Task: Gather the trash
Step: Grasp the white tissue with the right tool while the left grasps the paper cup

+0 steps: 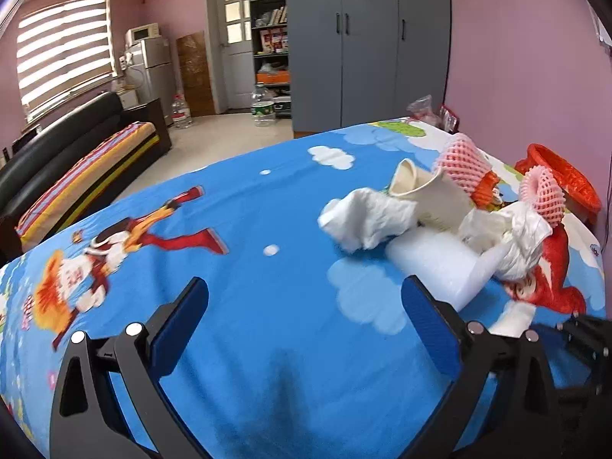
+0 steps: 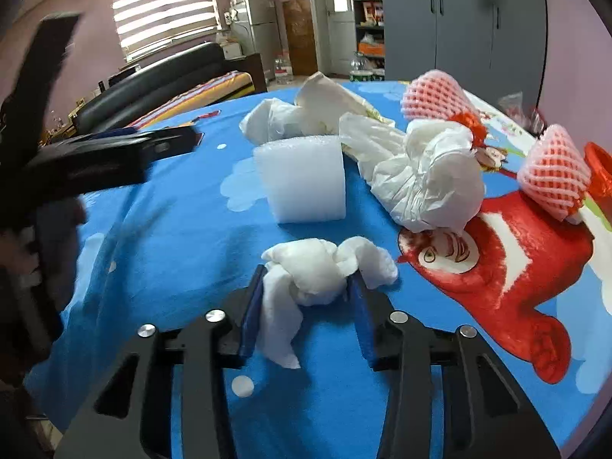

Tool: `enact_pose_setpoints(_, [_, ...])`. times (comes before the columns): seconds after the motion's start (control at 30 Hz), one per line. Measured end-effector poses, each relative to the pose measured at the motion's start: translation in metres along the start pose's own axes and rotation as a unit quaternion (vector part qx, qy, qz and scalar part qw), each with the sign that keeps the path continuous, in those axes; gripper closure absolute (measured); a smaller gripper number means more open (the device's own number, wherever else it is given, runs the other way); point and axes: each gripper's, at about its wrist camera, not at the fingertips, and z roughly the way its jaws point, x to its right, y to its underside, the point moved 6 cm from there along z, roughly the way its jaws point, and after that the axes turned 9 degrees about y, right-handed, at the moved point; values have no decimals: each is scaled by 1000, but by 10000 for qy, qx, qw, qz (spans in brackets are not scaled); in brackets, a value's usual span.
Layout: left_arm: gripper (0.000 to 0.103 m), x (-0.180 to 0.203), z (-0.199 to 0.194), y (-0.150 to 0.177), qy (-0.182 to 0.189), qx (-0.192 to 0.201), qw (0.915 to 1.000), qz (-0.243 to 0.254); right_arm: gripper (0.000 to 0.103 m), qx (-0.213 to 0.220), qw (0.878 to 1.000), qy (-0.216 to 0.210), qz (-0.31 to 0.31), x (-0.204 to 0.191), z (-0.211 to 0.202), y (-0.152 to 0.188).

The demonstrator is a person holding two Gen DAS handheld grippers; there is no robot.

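Note:
On the blue cartoon bedspread (image 2: 191,252) lies a heap of trash. My right gripper (image 2: 308,298) is shut on a crumpled white tissue (image 2: 313,271), both blue pads pressing its sides low over the cloth. Beyond it stand a white foam roll (image 2: 302,179), a bunched white plastic bag (image 2: 424,179), and two pink foam nets (image 2: 432,95) (image 2: 554,176). My left gripper (image 1: 306,287) hangs open over bare bedspread, nothing between its fingers. To its right are the foam roll (image 1: 432,264), another crumpled tissue (image 1: 363,222) and a paper cup (image 1: 428,191).
A red bin (image 1: 562,176) sits at the bed's far right edge by the pink wall. Left of the bed are open floor, a black sofa bed (image 1: 76,153), water bottles (image 1: 264,107) and a grey wardrobe (image 1: 367,38). The left gripper's blurred body (image 2: 114,153) crosses the right wrist view.

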Motion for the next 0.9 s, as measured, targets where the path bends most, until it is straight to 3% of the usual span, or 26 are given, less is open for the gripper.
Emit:
enact_pose_setpoints(0.37, [6, 34, 30, -27, 466, -22, 9986, -240, 69, 441, 9977, 278, 443, 40, -23, -6])
enact_pose_setpoints(0.53, [22, 58, 33, -44, 808, 139, 9964, -215, 69, 614, 9959, 322, 584, 51, -29, -10])
enact_pose_setpoints(0.67, [27, 76, 45, -52, 1153, 51, 9927, -346, 69, 759, 9939, 376, 700, 65, -35, -15])
enact_pose_setpoints(0.8, [38, 86, 62, -54, 1167, -131, 9916, -540, 69, 858, 9916, 439, 868, 81, -44, -13])
enact_pose_setpoints(0.9, [40, 91, 77, -55, 990, -224, 9927, -657, 69, 905, 9896, 474, 1011, 94, -47, -12])
